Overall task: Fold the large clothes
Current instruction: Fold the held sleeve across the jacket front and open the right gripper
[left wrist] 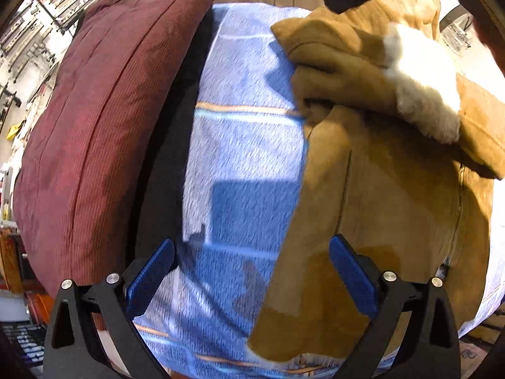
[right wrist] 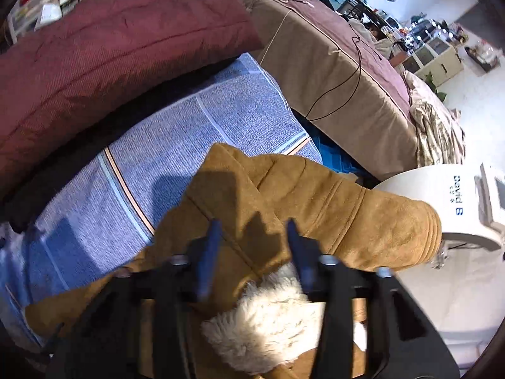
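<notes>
While the tan coat (left wrist: pixel 378 189) lies on a blue striped cover (left wrist: pixel 240 145), a maroon cushion (left wrist: pixel 104 110) rests beside it. Both the left gripper (left wrist: pixel 252 271) and the right gripper (right wrist: pixel 252 252) stand wide apart, holding nothing. A beige mattress (right wrist: pixel 331 72) sits behind.

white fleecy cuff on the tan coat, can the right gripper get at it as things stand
Probably yes. The right gripper hangs open just above the tan coat, with the white fleecy cuff lying bare on top, right beneath its fingers. Nothing covers the cuff; the left gripper is off over the blue blanket.
</notes>
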Demonstrator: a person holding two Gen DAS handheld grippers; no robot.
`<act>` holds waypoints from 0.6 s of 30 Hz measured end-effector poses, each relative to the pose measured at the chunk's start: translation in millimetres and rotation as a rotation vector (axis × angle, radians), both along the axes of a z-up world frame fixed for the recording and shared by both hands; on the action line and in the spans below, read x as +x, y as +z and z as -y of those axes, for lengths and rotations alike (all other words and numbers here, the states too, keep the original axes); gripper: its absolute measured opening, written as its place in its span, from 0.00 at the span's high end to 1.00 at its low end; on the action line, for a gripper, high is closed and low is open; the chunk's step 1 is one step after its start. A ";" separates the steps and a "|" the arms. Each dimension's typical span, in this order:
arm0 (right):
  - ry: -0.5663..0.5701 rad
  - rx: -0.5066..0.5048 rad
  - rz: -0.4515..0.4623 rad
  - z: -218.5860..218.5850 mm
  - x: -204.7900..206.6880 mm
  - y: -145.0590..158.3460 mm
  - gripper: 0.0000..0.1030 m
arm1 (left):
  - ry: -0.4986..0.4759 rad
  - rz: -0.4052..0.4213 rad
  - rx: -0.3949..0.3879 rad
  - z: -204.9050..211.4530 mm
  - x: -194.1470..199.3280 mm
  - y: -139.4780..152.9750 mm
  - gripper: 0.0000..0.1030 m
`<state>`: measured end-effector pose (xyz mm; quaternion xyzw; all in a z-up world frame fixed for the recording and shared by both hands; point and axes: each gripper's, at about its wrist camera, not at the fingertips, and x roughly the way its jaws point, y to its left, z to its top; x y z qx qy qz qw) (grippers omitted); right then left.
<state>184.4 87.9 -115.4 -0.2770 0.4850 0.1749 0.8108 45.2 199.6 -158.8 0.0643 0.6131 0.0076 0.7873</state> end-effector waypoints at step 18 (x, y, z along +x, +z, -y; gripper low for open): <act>-1.049 0.399 -0.179 345.3 -138.5 -20.1 0.20 | -0.328 0.039 -0.282 149.7 140.4 7.8 0.18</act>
